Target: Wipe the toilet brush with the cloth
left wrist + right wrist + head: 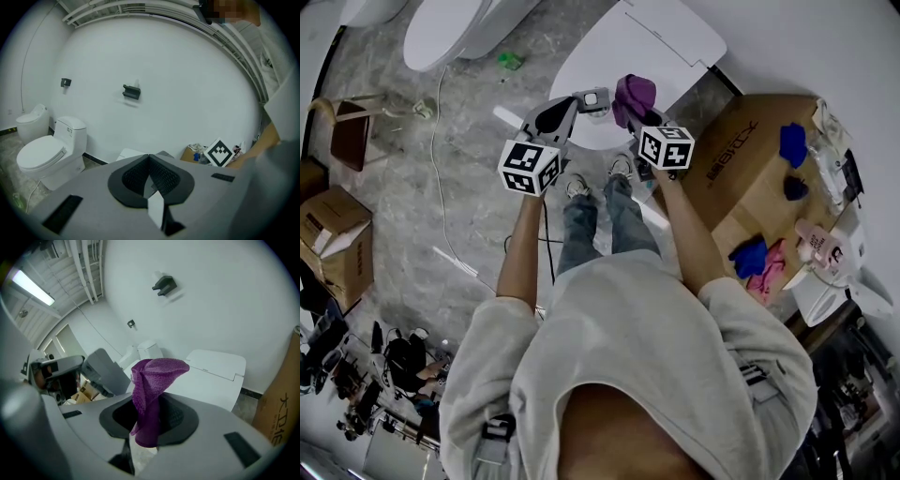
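Note:
My right gripper is shut on a purple cloth, held over the front of a white toilet. In the right gripper view the cloth stands up from between the dark pads of that gripper and folds over at the top. My left gripper hovers just to its left, level with it, and shows again in the right gripper view. Its jaws meet at the tips, with nothing seen between them. I cannot pick out a toilet brush for certain. A white stick lies by the left gripper.
A second toilet stands at the far left against the wall. A cardboard box on the right carries blue cloths and a pink one. A cable trails over the floor. Small boxes sit at the left.

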The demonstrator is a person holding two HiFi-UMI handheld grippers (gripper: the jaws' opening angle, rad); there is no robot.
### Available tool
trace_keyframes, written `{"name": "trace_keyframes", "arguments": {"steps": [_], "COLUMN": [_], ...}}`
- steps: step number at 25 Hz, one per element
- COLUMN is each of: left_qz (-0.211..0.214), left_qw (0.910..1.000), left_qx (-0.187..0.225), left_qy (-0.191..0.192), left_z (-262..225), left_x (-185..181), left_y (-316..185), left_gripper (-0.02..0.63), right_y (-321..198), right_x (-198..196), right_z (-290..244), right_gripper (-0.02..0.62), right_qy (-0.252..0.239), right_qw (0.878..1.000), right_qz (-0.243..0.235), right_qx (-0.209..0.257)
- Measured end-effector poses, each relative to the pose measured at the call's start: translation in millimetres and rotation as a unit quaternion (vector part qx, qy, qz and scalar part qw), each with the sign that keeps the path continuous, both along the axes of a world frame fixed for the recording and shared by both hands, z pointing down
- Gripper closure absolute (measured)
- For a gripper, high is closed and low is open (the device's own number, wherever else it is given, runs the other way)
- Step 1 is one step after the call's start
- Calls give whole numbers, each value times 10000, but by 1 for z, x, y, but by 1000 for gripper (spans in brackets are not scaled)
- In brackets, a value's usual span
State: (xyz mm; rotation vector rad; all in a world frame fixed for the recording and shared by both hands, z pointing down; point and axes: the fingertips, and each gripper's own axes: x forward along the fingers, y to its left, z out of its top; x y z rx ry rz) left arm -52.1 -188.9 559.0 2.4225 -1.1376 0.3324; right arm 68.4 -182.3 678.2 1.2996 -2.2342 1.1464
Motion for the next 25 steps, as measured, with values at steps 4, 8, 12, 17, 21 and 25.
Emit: {"name": "trace_keyframes", "arguments": {"steps": [4,8,12,17,21,25], "left_qz": [12,22,24,4,-73,-115], "left_qw": [10000,10000,10000,10000,10000,9999], "left_qx": [-15,4,13,14,19,15], "left_qy": [-25,-51,-70,-46,-18,8], "left_z": [1,0,1,2,1,1], "left_x": [0,1,1,2,0,-2], "left_y": [0,-1,-2,-2,-2,-2], "left_gripper": [586,586,586,586,586,586], "right_y": [-12,-24,-30,-28,-22,-21], "right_x": [13,13,2,-15,-23,-24], "right_z": [-53,-112,-141,-121,-104,-90], "right_gripper": [483,483,483,483,483,483], "right_qy": [-165,-438,-599,-703,-940,-1156], "right_qw": [9979,9913,9865,9896,9902,9893], "right_qz": [159,305,253,217,388,570], "right_qx": [601,1202,1500,1235,958,687]}}
